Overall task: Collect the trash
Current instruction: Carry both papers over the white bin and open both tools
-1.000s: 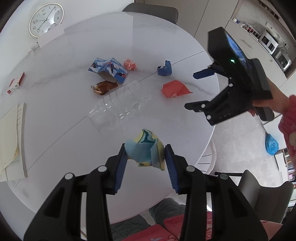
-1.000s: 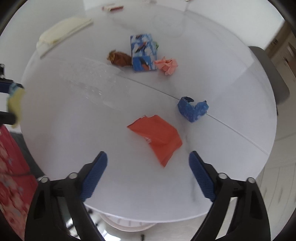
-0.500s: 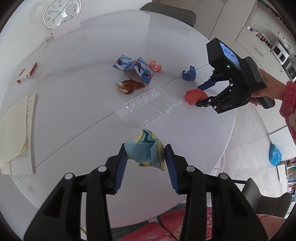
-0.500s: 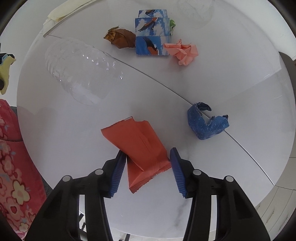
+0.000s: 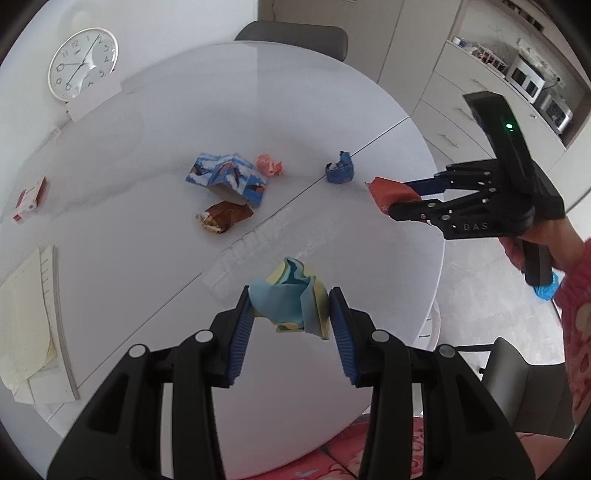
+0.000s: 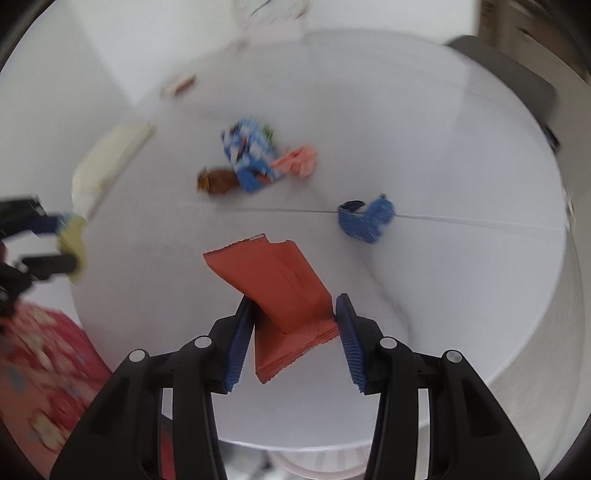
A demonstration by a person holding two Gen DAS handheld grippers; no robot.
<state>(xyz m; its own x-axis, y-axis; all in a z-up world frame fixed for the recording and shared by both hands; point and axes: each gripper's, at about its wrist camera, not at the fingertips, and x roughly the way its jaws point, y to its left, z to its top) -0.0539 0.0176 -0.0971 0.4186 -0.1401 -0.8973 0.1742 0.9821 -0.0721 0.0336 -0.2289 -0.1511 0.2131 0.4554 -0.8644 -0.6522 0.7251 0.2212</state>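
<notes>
My left gripper is shut on a crumpled blue and yellow paper, held above the white round table. At the table's right edge my right gripper grips a red wrapper; its jaws are still closing and the pads press on it. The left wrist view shows that gripper with the wrapper lifted off the table. On the table lie a blue patterned box, a pink crumple, a blue scrap, a brown wrapper and a clear plastic tray.
A wall clock leans at the table's far left. Cream papers and a small red and white box lie at the left rim. A grey chair stands behind the table, cabinets at the right.
My right gripper came down over the red wrapper, closed on it and lifted it off the table while rolling. The left gripper kept its paper and drifted a little.
</notes>
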